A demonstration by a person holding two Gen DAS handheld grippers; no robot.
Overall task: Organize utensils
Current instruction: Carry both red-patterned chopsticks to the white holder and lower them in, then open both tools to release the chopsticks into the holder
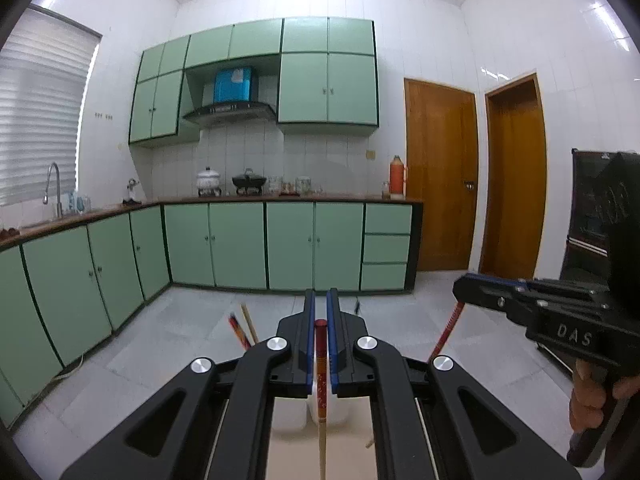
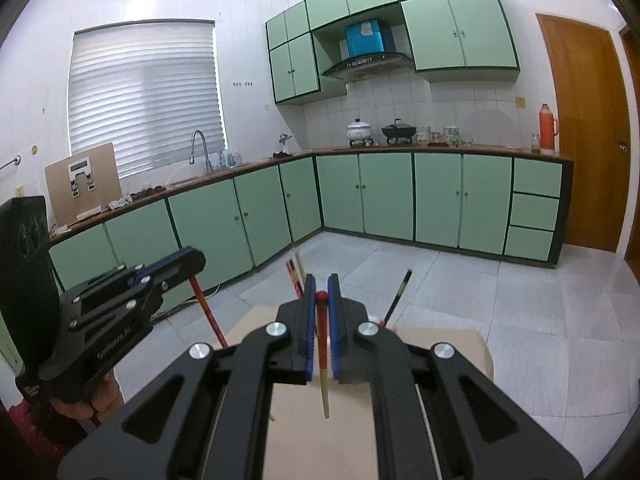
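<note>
Two grippers, left gripper (image 1: 321, 312) and "DAS"-marked right gripper (image 2: 321, 294), each clamp a chopstick (image 1: 321, 356).

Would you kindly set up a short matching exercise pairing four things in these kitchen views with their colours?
Things:
1. thermos
2. door
3. lower cabinets
4. box above the hood

Colours:
A. blue
B. pale green
C. orange
D. brown wood

Pairs: 1-C, 2-D, 3-B, 4-A
</note>
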